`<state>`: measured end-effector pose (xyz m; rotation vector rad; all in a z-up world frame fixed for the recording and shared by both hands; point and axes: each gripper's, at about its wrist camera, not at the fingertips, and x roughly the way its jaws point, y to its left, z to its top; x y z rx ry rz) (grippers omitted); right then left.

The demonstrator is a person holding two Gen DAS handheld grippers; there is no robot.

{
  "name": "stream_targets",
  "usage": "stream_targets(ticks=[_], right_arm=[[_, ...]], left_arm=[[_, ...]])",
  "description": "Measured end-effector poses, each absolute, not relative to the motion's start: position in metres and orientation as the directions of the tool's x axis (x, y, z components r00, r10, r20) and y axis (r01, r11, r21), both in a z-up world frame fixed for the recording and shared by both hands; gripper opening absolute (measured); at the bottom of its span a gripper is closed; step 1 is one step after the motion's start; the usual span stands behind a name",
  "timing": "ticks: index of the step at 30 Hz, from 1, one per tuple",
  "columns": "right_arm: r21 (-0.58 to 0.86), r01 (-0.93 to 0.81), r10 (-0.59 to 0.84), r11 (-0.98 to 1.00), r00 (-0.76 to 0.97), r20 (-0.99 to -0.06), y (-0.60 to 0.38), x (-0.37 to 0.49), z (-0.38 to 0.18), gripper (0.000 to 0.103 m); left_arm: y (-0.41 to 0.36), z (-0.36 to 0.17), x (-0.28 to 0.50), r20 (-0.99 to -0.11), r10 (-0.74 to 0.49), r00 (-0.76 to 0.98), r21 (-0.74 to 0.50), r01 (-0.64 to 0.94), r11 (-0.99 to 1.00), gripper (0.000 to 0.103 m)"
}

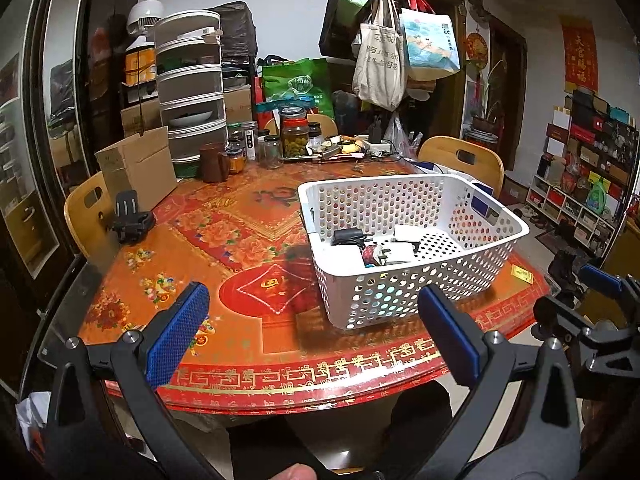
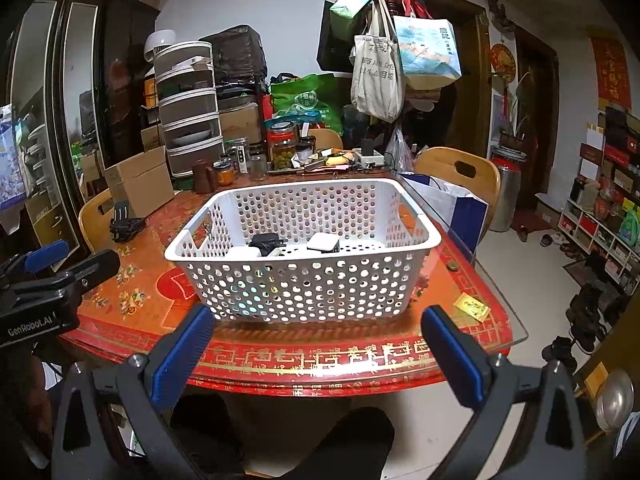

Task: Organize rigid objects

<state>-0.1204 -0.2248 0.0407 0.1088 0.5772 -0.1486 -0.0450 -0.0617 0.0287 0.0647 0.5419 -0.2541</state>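
Note:
A white perforated basket [image 1: 496,216] stands on the red patterned table [image 1: 248,332]; it also shows in the right wrist view [image 2: 304,284]. Inside lie a black adapter [image 1: 347,235], white chargers [image 1: 400,254] and a white box [image 2: 323,242]. My left gripper [image 1: 312,300] is open and empty, held above the table's near edge, left of the basket. My right gripper [image 2: 318,322] is open and empty, just in front of the basket's near wall. The left gripper's body shows at the left of the right wrist view [image 2: 60,276].
A black clip stand [image 1: 130,220] sits at the table's left edge by a cardboard box [image 1: 138,166]. Jars [image 1: 295,133], a brown jug [image 1: 214,162] and stacked food covers [image 1: 192,84] crowd the far side. A yellow packet [image 2: 472,307] lies right of the basket. Wooden chairs [image 1: 464,160] surround the table.

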Motion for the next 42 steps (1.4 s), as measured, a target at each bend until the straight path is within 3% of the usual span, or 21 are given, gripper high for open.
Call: stream_targets(ticks=[42], right_arm=[[0.047,0.163,-0.111,0.986,0.828,-0.549,-0.2244,-0.1203,0.0409,0.103]], left_arm=[[-0.0670,0.0254,-0.0452,-0.521,-0.214,0.826,0.012,0.258,0.966,0.103]])
